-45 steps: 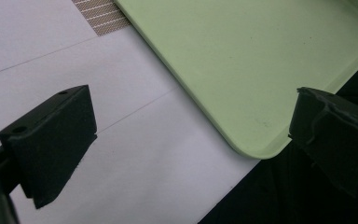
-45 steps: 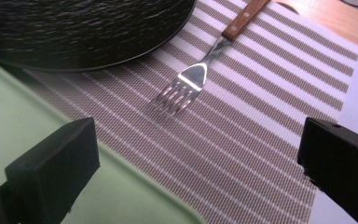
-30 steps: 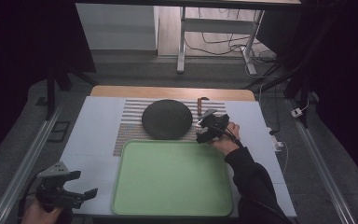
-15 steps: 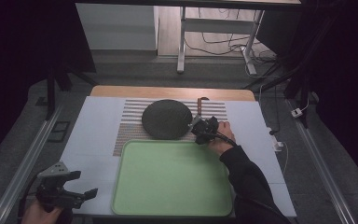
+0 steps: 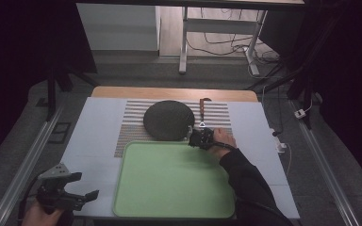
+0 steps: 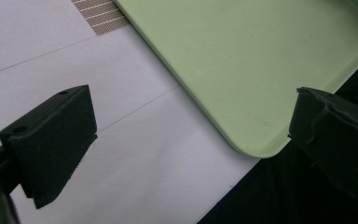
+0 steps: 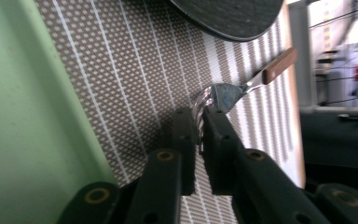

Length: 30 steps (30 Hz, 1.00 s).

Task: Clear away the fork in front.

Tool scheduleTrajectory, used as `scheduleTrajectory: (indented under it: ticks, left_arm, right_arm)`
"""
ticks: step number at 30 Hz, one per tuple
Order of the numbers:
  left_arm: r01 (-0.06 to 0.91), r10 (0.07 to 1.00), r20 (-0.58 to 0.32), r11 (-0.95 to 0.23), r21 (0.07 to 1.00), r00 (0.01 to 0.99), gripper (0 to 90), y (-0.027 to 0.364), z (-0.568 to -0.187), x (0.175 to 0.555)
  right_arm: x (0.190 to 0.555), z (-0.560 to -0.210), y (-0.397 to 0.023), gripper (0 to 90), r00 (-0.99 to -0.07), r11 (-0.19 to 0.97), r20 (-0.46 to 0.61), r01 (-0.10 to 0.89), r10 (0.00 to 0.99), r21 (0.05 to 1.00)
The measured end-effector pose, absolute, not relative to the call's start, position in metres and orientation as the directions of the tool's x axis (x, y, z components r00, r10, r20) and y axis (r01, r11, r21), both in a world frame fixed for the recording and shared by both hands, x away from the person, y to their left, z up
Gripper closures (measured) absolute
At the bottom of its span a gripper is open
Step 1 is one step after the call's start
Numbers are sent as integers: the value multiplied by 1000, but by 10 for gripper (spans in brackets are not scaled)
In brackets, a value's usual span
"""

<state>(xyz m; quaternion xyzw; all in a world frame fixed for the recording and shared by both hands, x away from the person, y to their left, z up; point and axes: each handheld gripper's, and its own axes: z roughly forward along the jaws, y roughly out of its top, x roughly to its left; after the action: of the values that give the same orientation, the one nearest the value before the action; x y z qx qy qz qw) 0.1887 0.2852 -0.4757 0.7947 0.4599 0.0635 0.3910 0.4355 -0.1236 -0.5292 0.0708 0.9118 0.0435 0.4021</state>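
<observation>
Pinching the tines of a fork [image 7: 223, 95], the right claw [image 7: 198, 133] has just been closing, and in the right gripper view its two black jaws stand nearly together with the metal tines caught between their tips. The fork lies on the striped placemat [image 7: 135, 84], its wooden handle pointing away from the claw toward the far edge of the table [image 5: 99, 122]. In the high view the fork [image 5: 201, 109] runs as a thin line from the right claw [image 5: 199, 137] up past the right side of the dark round plate [image 5: 168, 120], just beside the plate's rim; whether it touches the rim cannot be told. The plate sits on the placemat [image 5: 132, 127], beyond the green tray [image 5: 169, 183], and the right claw is at the tray's far right corner, over the mat.

The left claw [image 5: 78, 195] is held at the near left corner of the table, well apart from the fork. In the left gripper view the left claw [image 6: 191, 135] has its jaws wide apart with nothing between them; below them lie the white table surface [image 6: 135, 158] and the rounded near corner of the green tray [image 6: 242, 70].
</observation>
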Motion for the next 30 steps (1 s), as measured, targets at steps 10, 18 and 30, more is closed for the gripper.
scheduleTrajectory:
  ticks: [10,18,30]
  left_arm:
    - [680,780,-256,-274,680,570,7,285,-476,189]
    - [680,781,-258,-270,681,569,6,285,-475,188]
    - [676,781,-247,-281,682,574,4,284,-475,188]
  right_arm:
    - [434,-518,-128,900,-633,984,-756,69,168,161]
    - [430,-502,-135,900,-618,969,-751,84,234,232]
    - [411,-475,-149,900,-643,905,-663,118,384,409]
